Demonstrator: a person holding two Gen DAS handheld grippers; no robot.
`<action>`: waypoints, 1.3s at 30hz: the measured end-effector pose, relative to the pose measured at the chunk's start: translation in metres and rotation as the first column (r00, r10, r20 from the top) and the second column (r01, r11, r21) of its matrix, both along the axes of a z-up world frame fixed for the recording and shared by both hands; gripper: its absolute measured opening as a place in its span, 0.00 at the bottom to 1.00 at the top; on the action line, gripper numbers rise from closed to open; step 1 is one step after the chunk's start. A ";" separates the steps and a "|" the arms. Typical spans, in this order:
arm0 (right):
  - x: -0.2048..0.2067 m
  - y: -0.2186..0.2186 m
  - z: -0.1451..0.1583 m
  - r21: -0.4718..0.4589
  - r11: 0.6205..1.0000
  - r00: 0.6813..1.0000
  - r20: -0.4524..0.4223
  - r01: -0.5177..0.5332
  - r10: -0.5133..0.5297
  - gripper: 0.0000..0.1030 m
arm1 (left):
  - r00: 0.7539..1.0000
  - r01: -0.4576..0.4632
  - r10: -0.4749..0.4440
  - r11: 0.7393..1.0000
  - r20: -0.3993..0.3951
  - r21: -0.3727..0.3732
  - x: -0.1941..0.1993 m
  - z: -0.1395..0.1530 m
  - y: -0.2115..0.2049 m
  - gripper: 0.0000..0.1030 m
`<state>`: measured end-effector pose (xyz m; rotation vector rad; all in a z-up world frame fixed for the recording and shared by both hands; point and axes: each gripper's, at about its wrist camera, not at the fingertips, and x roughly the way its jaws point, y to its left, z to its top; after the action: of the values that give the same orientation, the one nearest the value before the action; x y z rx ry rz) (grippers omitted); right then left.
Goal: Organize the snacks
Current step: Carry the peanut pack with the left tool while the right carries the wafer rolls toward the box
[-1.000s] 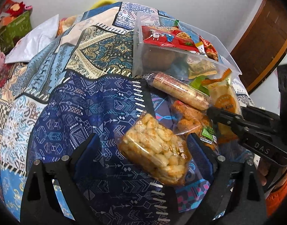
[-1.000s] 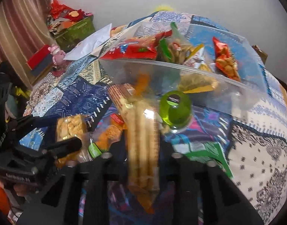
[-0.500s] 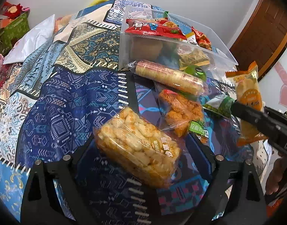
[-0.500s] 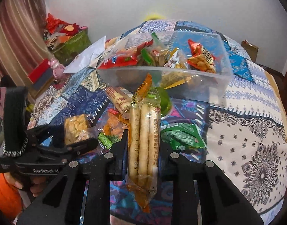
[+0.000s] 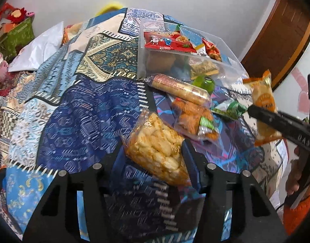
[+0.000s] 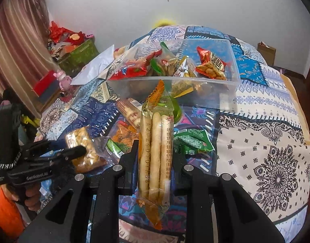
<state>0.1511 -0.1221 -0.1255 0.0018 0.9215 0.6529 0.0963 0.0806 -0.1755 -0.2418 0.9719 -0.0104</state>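
My left gripper (image 5: 155,147) is shut on a clear pack of golden puffed snacks (image 5: 157,147) and holds it above the patterned cloth; it also shows in the right wrist view (image 6: 82,149). My right gripper (image 6: 155,147) is shut on an orange pack of breadsticks (image 6: 155,149), held upright in the air in front of the clear plastic bin (image 6: 233,85); the pack also shows in the left wrist view (image 5: 264,105). The bin (image 5: 141,60) holds several snack packs, among them a red one (image 5: 167,42).
On the cloth (image 5: 84,121) before the bin lie a long biscuit roll (image 5: 179,89), an orange snack pack (image 5: 191,117), a green jelly cup (image 5: 204,83) and green packets (image 6: 191,141). A white bag (image 5: 41,48) and a green box (image 6: 80,54) are at the far left.
My left gripper has drawn tighter on the puffed snack pack and lifted it. My right gripper has raised the breadstick pack higher and back from the bin.
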 end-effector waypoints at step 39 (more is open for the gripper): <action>0.027 -0.018 0.018 0.021 0.998 0.997 0.039 0.066 -0.067 0.21 | 0.994 -0.072 0.062 0.992 0.095 0.103 0.026 0.024 0.016 0.73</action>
<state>0.1776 -0.1403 -0.1074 0.0364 0.8728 0.5981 0.1223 0.0961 -0.1514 -0.1742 0.8701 0.0909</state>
